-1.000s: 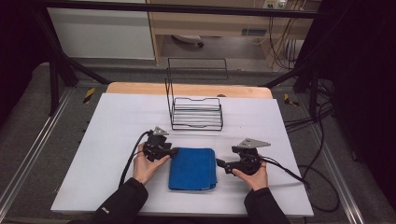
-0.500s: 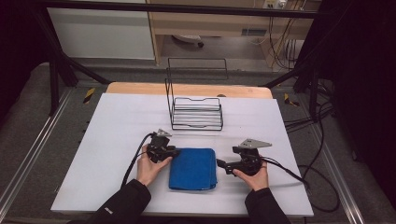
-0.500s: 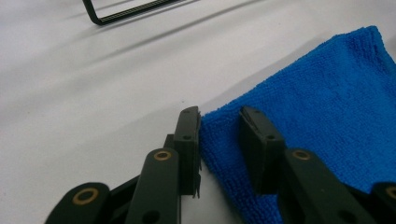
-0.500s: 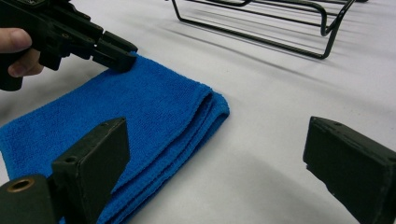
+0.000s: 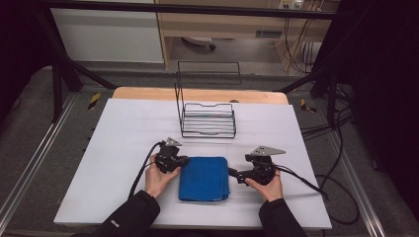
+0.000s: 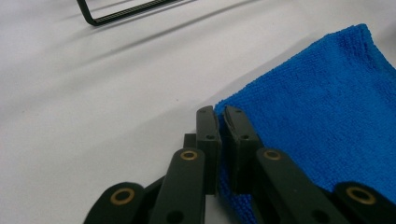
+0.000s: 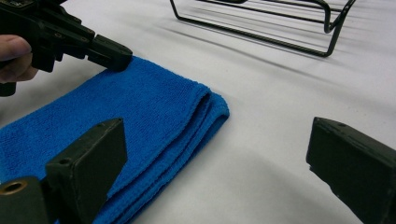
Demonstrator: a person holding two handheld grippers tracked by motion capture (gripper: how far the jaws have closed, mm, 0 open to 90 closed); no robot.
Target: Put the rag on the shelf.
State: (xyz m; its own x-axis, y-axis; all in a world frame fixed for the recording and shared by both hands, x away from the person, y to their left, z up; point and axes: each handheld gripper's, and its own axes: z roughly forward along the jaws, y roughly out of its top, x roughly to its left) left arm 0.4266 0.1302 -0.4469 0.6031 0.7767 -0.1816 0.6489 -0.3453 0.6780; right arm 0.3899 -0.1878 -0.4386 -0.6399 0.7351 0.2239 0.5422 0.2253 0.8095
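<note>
Left hand-held gripper (image 6: 219,116) jaws just closed, pinching blue towel (image 6: 322,116) corner

On the table (image 5: 123,148), the folded cloth (image 5: 204,178) lay near your edge, about midway between your two hands. Your left gripper (image 5: 184,161) sat at the cloth's far left corner, its tips right at the cloth's edge. Your right gripper (image 5: 232,173) rested just to the right of the cloth, pointing toward it. Behind the cloth, farther from you, the wire rack (image 5: 206,118) stood well apart from it, near the middle of the table's far side. Both grippers' cables trailed back toward you.
</note>
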